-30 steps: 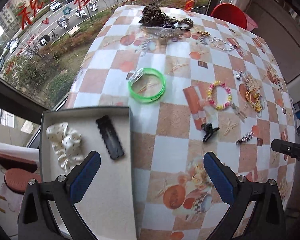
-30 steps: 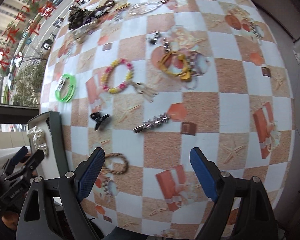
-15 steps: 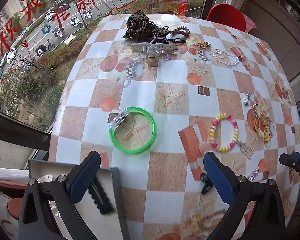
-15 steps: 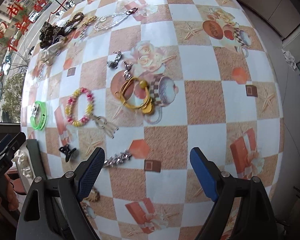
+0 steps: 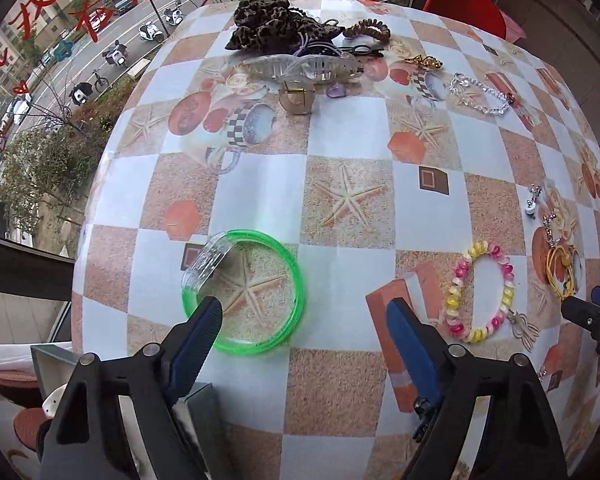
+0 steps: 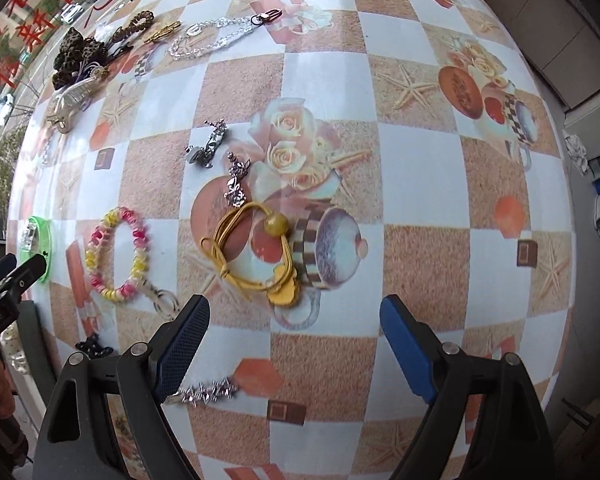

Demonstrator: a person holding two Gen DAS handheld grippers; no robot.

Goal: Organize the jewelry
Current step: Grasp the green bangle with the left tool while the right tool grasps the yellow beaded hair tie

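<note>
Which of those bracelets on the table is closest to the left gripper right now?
The green bangle. The left gripper, jaws closing, has one fingertip over the bangle's rim, while the pink-and-yellow beaded bracelet lies off to its right side.

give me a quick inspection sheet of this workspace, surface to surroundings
surface: table under a checked printed cloth.
job's things: green bangle, pink-and-yellow bead bracelet, yellow cord bracelet, clear hair claw, leopard scrunchie, crystal chain, grey tray at the near left edge.
clutter: nothing seen.
grippers: left gripper closing, one of its fingers over the bangle's rim, nothing pressed yet; right gripper open above the yellow cord bracelet.
cables: nothing seen.
surroundings: window onto a street, red chair.
</note>
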